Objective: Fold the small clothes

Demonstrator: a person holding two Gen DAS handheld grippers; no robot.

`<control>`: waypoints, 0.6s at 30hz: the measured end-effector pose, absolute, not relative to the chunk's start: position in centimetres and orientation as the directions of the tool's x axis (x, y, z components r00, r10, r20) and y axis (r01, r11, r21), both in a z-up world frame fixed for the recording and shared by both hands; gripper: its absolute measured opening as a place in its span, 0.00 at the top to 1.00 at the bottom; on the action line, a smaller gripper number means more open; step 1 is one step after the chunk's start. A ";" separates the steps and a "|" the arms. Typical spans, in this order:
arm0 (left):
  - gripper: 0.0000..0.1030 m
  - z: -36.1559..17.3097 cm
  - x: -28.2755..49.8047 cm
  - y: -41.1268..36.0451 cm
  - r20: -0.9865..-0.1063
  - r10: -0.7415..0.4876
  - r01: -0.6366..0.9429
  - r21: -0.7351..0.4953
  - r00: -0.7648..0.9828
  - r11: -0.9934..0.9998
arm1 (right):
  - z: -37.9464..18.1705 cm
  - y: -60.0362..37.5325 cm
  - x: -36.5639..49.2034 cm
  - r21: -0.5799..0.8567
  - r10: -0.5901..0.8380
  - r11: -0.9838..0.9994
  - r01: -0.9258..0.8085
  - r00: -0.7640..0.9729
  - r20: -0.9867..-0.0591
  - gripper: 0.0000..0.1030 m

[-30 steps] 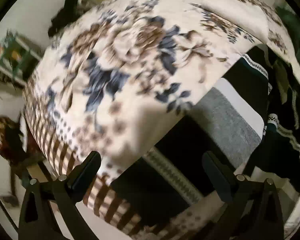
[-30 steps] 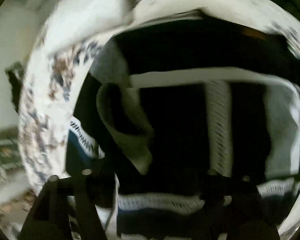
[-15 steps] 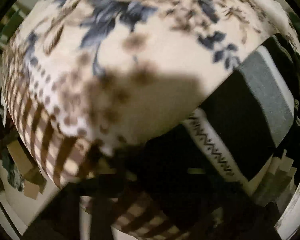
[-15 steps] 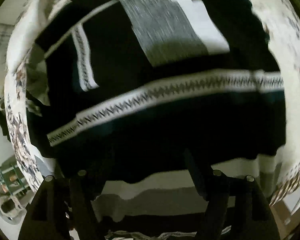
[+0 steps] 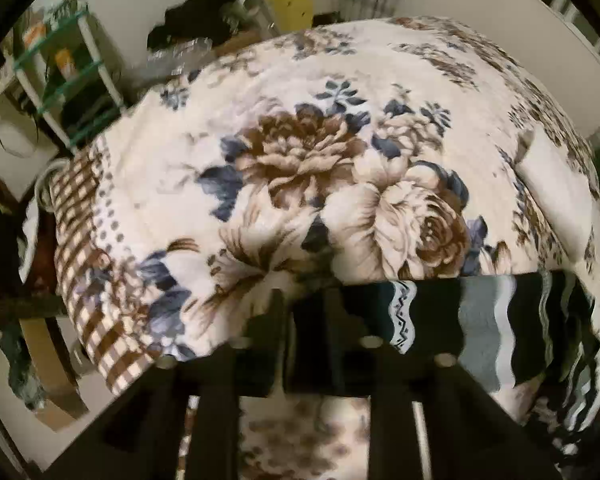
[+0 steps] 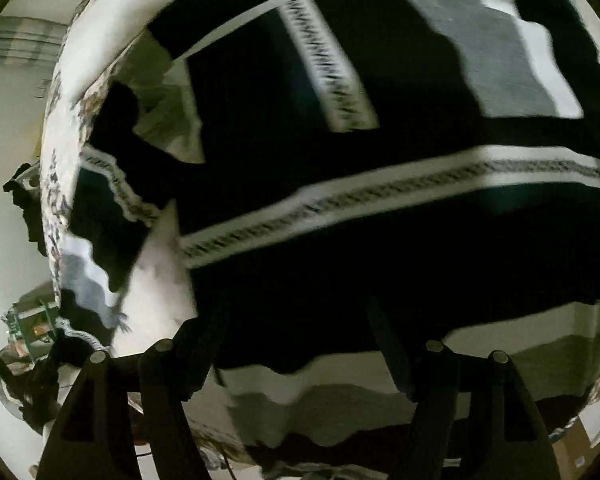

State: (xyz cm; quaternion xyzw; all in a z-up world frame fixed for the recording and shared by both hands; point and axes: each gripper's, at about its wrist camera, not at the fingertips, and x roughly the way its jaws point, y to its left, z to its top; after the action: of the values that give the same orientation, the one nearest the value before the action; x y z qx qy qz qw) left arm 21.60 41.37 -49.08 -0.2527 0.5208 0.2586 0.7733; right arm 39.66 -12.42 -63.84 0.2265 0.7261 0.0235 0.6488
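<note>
- Black knitted garment [image 6: 380, 272] with white patterned bands and grey blocks is filling most of the right wrist view, lying on a floral blanket [image 5: 320, 168].
- Left gripper [image 5: 306, 320] is sitting at lower centre of its view, jaws nearly together, clenching the garment's dark edge; they have just been reopening slightly after closing, with the cloth between them.
- Garment edge is stretching from that grip toward the right of the left wrist view, raised over the blanket.
- Right gripper [image 6: 296, 344] is standing at lower centre, jaws spread wide over the garment's lower edge; whether the pads are touching cloth cannot be told.
- Shelf rack [image 5: 66, 76] is standing at upper left.
</note>
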 end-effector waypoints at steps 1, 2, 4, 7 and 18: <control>0.79 -49.1 21.4 41.3 -0.936 0.114 -0.675 -0.153 0.334 0.721 | -63.5 -12.3 39.7 0.335 0.365 0.893 0.299 -0.049 -0.930 0.28; 0.77 -49.0 21.3 40.9 -0.937 0.092 -0.679 -0.175 0.338 0.713 | -63.1 -12.3 39.7 0.344 0.372 0.889 0.302 -0.039 -0.927 0.28; 0.75 -48.9 21.4 39.8 -0.936 0.048 -0.670 -0.213 0.348 0.711 | -62.4 -12.8 39.7 0.347 0.373 0.883 0.315 -0.026 -0.927 0.28; 0.32 -48.1 22.4 35.7 -0.922 -0.030 -0.623 -0.286 0.387 0.729 | -61.2 -15.3 39.2 0.339 0.365 0.867 0.364 -0.002 -0.931 0.28; 0.28 -51.9 37.4 9.6 -0.874 -0.365 -0.257 -0.451 0.322 0.855 | -60.9 -31.2 39.5 0.295 0.280 0.737 0.608 0.124 -0.952 0.28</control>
State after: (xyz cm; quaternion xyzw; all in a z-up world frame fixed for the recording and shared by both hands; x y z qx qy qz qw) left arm 37.37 9.61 -51.87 -0.2672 0.5813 -0.0353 0.7678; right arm 39.48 -31.25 -60.86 0.3414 0.6504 -0.1232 0.6673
